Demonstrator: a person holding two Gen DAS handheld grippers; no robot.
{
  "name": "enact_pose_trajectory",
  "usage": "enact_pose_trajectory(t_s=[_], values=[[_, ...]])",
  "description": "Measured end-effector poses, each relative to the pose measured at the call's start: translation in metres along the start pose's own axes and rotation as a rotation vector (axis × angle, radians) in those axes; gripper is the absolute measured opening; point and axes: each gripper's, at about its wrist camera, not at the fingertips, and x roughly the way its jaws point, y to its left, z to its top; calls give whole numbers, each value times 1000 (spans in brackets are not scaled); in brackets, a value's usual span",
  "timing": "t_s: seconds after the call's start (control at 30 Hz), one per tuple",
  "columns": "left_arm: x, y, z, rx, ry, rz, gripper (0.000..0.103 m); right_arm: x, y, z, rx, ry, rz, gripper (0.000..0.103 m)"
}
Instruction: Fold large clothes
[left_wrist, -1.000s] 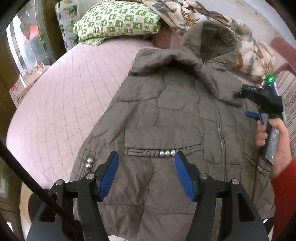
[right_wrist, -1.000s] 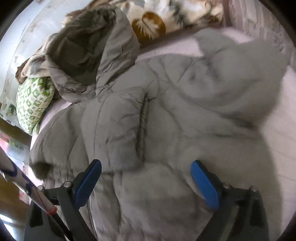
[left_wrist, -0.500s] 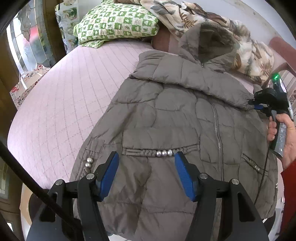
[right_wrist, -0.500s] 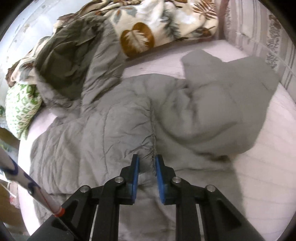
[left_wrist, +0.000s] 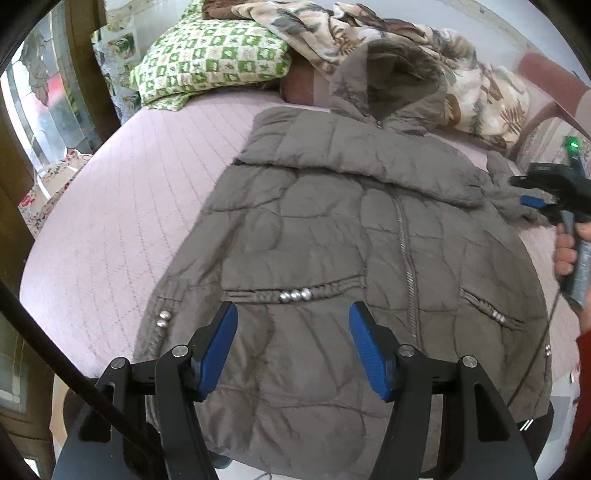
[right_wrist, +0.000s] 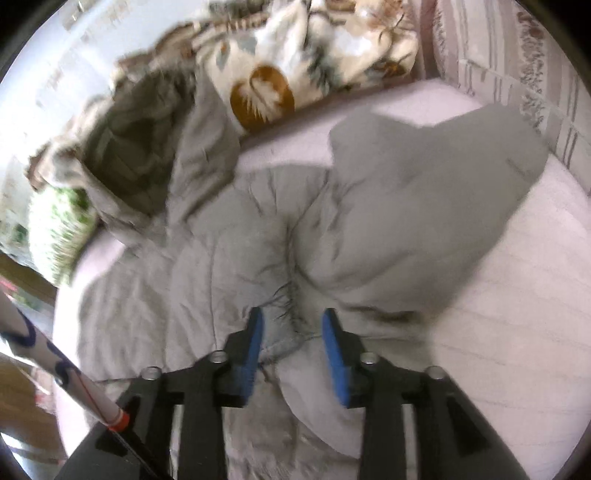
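Observation:
A grey-brown quilted jacket (left_wrist: 332, 229) lies front up on the pink bed, zipper closed, hood toward the pillows. One sleeve lies folded across the chest. My left gripper (left_wrist: 291, 347) is open and empty, above the hem below the pocket trim. My right gripper (right_wrist: 291, 339) is open, its blue pads either side of a puckered seam of the jacket (right_wrist: 258, 258) at the shoulder; it also shows at the right edge of the left wrist view (left_wrist: 543, 195). The other sleeve (right_wrist: 424, 192) lies out to the right.
A green checked pillow (left_wrist: 210, 62) and a leaf-print blanket (left_wrist: 461, 85) lie at the head of the pink quilted bed (left_wrist: 110, 229). A wooden window frame (left_wrist: 22, 166) stands at the left. A striped headboard cushion (right_wrist: 517, 74) is at the right.
My right gripper shut on the shoulder seam, pulled the fold flat across the chest, and has now opened again. My left gripper stayed open over the hem.

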Motion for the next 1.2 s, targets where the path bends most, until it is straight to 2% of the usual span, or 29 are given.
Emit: enact_pose_trajectory(t_s=[0.1,0.23,0.37,0.43,0.6,0.8,0.83,0.87,0.9,0.93,1.07,1.2], values=[[3,-10,-2,18,11,-12,62,-25,-39,1,61,-35,0,47],[6,-22,-5,51,19,-13,62,-33,-115,5,245,-44,-6,54],[13,-28,-2,64,32,3,62,-15,-188,11,482,-32,97,65],[17,-29,0,60,40,10,62,-6,-205,17,548,-47,137,71],[30,-29,5,51,59,35,62,26,-221,46,626,-58,180,71],[43,-30,6,57,88,46,62,59,-239,71,717,-67,121,71],[44,-30,5,58,92,46,62,59,-240,74,728,-74,112,65],[45,-29,5,58,96,45,62,59,-240,77,728,-71,97,53],[46,-28,5,56,97,42,62,60,-239,81,719,-54,72,26],[44,-27,5,53,93,37,62,57,-238,85,708,-49,67,20],[36,-22,5,43,69,20,62,21,-213,99,595,-106,70,14],[23,-13,2,16,46,-3,62,-28,-159,116,445,-165,129,12]])
